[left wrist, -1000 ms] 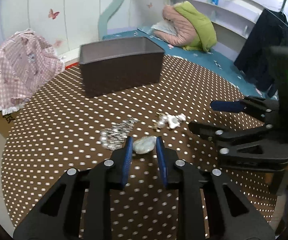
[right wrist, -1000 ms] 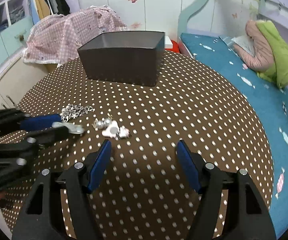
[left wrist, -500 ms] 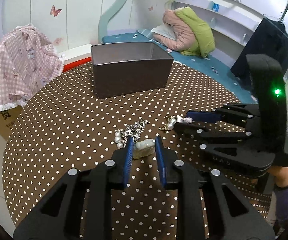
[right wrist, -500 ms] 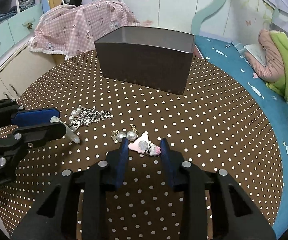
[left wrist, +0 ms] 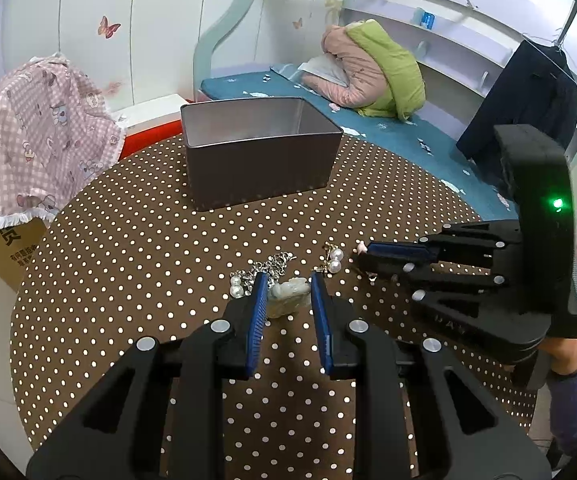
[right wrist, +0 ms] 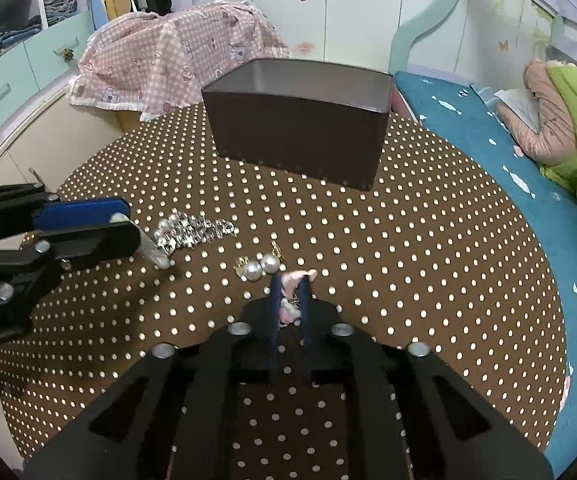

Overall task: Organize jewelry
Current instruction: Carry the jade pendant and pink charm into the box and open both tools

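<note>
Left gripper (left wrist: 284, 290), lower centre of its view, clamps a pale carved pendant (left wrist: 288, 298) on the dotted table (left wrist: 128, 240), while right gripper (right wrist: 290, 300), jaws closing, pinches a pink charm (right wrist: 290, 280) beside pearl earrings (right wrist: 262, 266).

Only stuff I can read: a big 货 plus smaller blurry Chinese characters on the cardboard box (left wrist: 6, 250), and faint embossed lettering on the left gripper (right wrist: 134, 236), illegible.
</note>
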A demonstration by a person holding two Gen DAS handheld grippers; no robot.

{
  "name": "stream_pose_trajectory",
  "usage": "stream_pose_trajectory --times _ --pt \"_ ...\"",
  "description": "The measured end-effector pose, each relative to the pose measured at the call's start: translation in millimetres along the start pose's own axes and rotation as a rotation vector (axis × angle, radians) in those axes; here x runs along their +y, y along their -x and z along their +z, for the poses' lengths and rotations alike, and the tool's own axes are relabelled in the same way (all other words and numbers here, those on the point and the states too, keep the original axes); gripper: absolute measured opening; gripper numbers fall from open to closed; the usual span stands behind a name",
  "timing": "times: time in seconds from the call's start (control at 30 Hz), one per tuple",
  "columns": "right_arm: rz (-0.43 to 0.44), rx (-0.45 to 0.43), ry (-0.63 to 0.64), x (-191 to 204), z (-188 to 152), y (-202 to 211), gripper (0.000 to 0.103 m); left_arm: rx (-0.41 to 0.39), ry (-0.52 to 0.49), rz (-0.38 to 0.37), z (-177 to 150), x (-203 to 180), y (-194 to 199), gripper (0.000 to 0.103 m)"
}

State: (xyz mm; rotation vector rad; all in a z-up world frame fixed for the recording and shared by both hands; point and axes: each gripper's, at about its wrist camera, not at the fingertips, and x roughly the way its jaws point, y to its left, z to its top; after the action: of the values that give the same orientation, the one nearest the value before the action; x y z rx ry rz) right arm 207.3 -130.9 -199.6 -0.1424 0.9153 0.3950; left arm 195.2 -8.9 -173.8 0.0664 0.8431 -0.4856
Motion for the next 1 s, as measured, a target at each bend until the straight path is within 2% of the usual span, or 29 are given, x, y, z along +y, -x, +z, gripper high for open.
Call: stream_pose_trajectory --times 0.07,0.2,0.23,0.33,0.53,0.67,0.87,1.0 --pt "0.008 0.002 -0.01 -1.3 -2.4 -2.5 0.023 0.003 -0.002 -0.001 -0.8 -1.1 -0.1 0.022" --pt "0.014 -0.008 -0.004 -1.1 -2.0 -3.1 0.025 0.008 -0.005 -0.004 -0.6 -3.9 -1.2 0.022" --pt "0.009 -0.011 0.001 -0.6 -1.3 -4.0 0.024 0.006 -0.005 -0.006 0.1 -4.4 -1.2 0.022" --pt "-0.028 -0.017 0.013 -0.8 0.2 -6.0 0.011 0.005 0.001 -0.015 1.8 -5.4 -1.4 0.022" --pt "-0.019 -0.023 0.003 -3.5 0.7 -3.3 0.01 -0.008 -0.004 -0.038 11.6 -6.9 1.7 0.022" --pt "0.0 -0.07 0.001 -3.8 9.8 17.5 0.01 -0.034 -0.025 -0.052 28.6 -10.3 9.1 0.022" --pt "0.058 -0.151 -0.02 -11.7 42.4 51.1 0.01 -0.095 -0.05 -0.058 60.9 -13.7 21.8 0.022" --pt "0.068 -0.199 -0.035 -18.9 69.5 65.5 0.01 -0.128 -0.066 -0.024 93.9 -12.6 23.1 0.022"
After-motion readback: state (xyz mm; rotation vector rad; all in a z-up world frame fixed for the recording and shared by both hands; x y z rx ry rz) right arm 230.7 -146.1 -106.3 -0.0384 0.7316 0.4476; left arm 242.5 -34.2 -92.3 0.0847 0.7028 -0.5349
